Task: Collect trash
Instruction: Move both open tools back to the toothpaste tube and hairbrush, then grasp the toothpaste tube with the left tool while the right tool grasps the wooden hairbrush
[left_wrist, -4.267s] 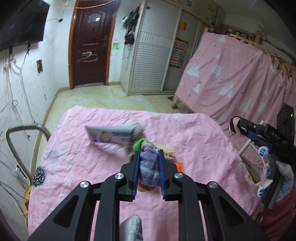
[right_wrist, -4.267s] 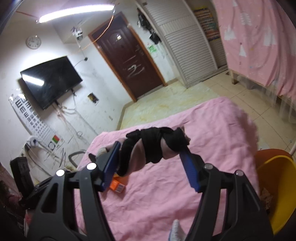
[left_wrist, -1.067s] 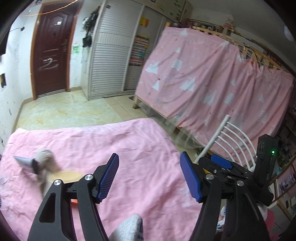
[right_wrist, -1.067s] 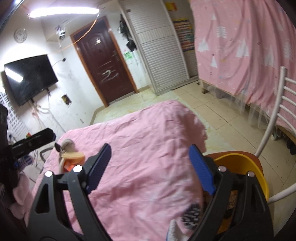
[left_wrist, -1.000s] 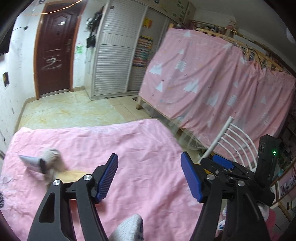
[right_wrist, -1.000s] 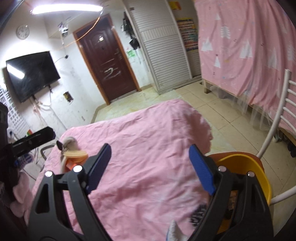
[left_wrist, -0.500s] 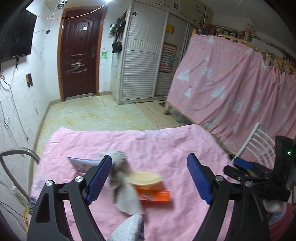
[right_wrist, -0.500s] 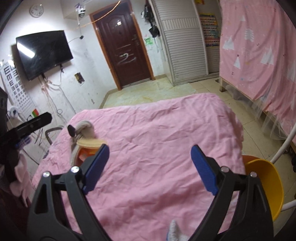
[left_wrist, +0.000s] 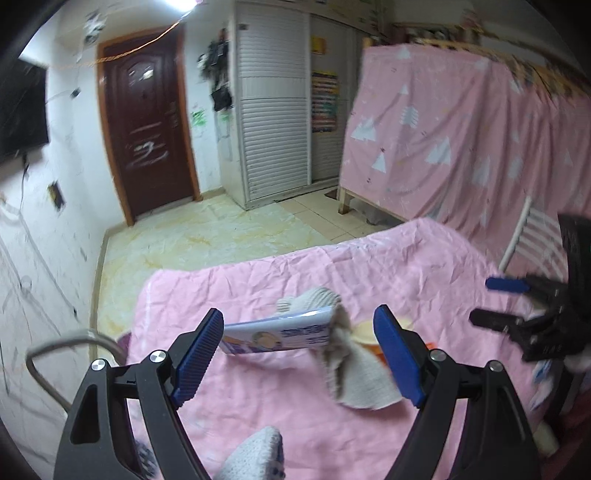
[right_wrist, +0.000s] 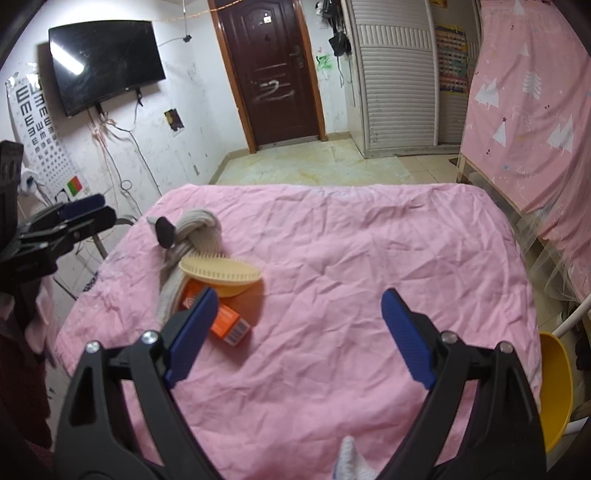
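Bed edges: the pink bedspread (right_wrist: 332, 258) ended at its far edge against bare tiled floor (right_wrist: 314, 162); its right edge ran beside a pink curtain (right_wrist: 535, 110).
Open room: the middle and right of the bedspread lay bare; the clutter sat bunched near the left edge.
Trash pile: a beige knotted sock (right_wrist: 195, 229), a yellow brush (right_wrist: 221, 275) lying on top of it, and an orange box (right_wrist: 229, 325) touching the brush's near side.
Packet: a blue-and-white packet (left_wrist: 277, 334) stood on edge against the sock, seen from the left wrist view.
Bin: a yellow bin (right_wrist: 554, 387) stood off the bed's near right corner.
Left gripper (left_wrist: 299, 354): angled down over the bed toward the packet and sock, fingers spread wide, nothing between them; its jaws had just been opening.
Right gripper (right_wrist: 295, 332): angled down over bare bedspread, fingers wide apart and empty, the orange box just beside its left finger (right_wrist: 188, 328).
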